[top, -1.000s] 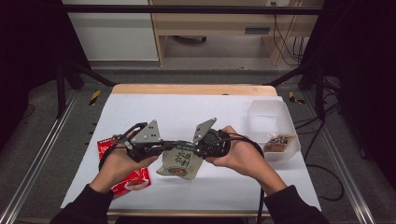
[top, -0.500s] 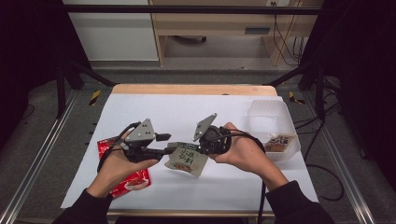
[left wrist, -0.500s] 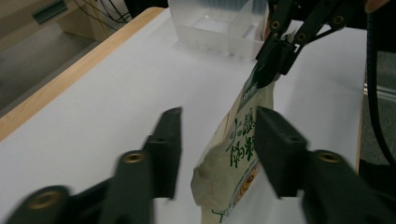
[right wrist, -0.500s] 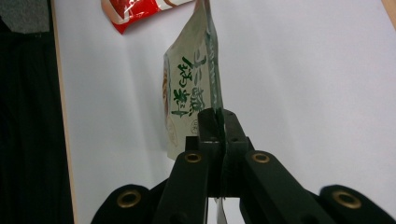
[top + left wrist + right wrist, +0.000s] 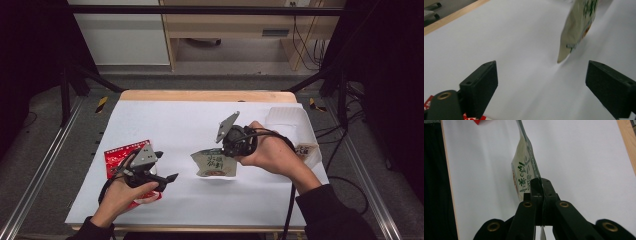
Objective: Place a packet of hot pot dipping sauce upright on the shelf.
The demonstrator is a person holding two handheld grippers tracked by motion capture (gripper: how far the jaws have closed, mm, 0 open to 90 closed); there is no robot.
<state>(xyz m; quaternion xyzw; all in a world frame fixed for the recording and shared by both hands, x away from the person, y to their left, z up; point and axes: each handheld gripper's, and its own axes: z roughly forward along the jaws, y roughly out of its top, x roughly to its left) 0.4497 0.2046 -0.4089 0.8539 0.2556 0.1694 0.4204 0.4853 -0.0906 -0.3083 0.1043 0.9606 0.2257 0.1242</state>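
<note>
A beige snack pouch (image 5: 215, 165) with green print hangs by its top edge, its lower end near the white table cover (image 5: 200, 125). My right gripper (image 5: 228, 150) is shut on that edge; in the right gripper view the jaws (image 5: 540, 181) pinch the pouch (image 5: 522, 170) flat. My left gripper (image 5: 167, 165) sits low at the left, over a red packet (image 5: 120, 156). Its jaws have just been opening and now stand wide with nothing between them (image 5: 541, 72). The pouch (image 5: 579, 25) hangs ahead of them, apart.
A clear plastic container (image 5: 290, 122) stands at the right edge with a small packet (image 5: 303, 150) in it. The table's wooden far edge (image 5: 205, 95) runs behind the cover. Metal frame rails flank the table on both sides.
The left gripper let go of the pouch, opened, and dropped down and left onto the red packet's side. The right gripper kept the pouch and lifted it slightly rightward.
</note>
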